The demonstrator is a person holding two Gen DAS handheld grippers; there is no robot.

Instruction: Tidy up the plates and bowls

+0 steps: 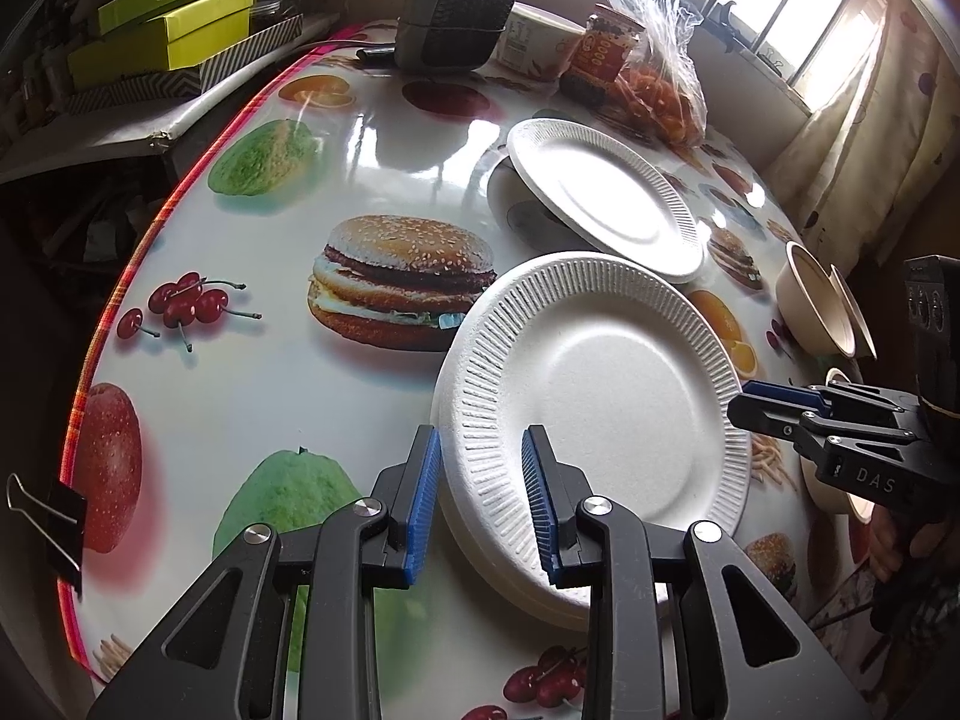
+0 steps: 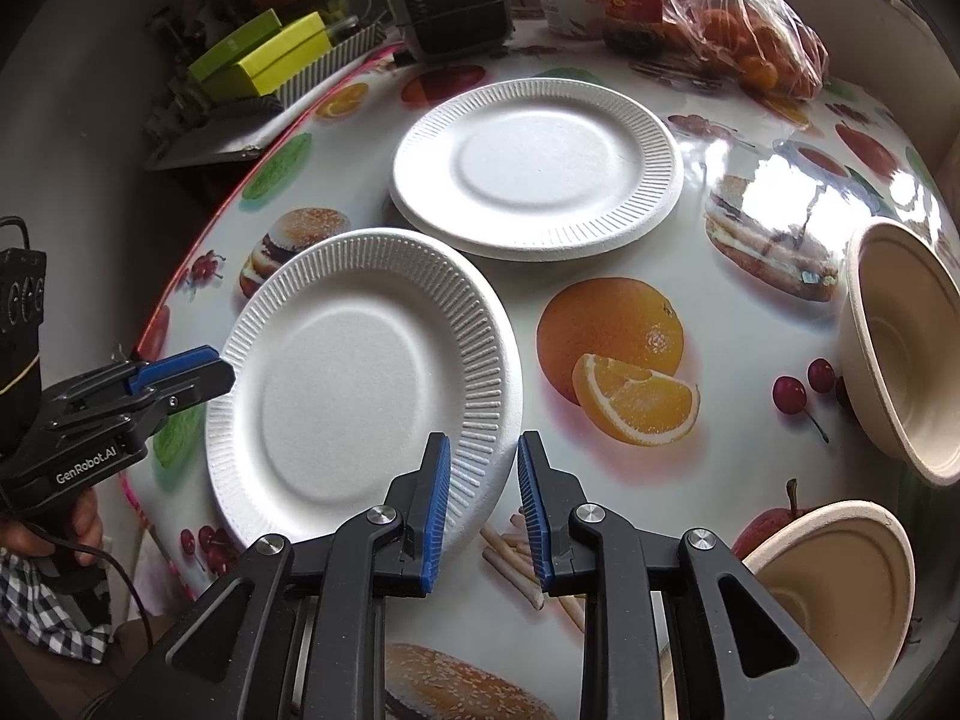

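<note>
A stack of white foam plates (image 1: 600,396) (image 2: 360,384) lies near the table's front. My left gripper (image 1: 480,504) straddles its near-left rim, one pad against the outer edge and the other on the ribbed rim, shut on it. My right gripper (image 2: 483,504) stands at the opposite rim, open: the left pad lies over the ribbing, and a gap separates the right pad from the plate's edge. Each gripper also shows in the other's view, the right gripper (image 1: 750,405) and the left gripper (image 2: 210,372). Another white plate (image 1: 600,198) (image 2: 534,168) rests tilted on a pale bowl (image 1: 504,198) further back.
Two beige bowls (image 2: 900,348) (image 2: 840,588) sit tipped at the right edge. At the back stand a grey heater (image 1: 456,6), a cup (image 1: 534,42), a jar (image 1: 600,54) and a bag of oranges (image 1: 666,90). Yellow-green boxes (image 1: 162,30) lie beyond the table. A binder clip (image 1: 54,516) grips the cloth's edge.
</note>
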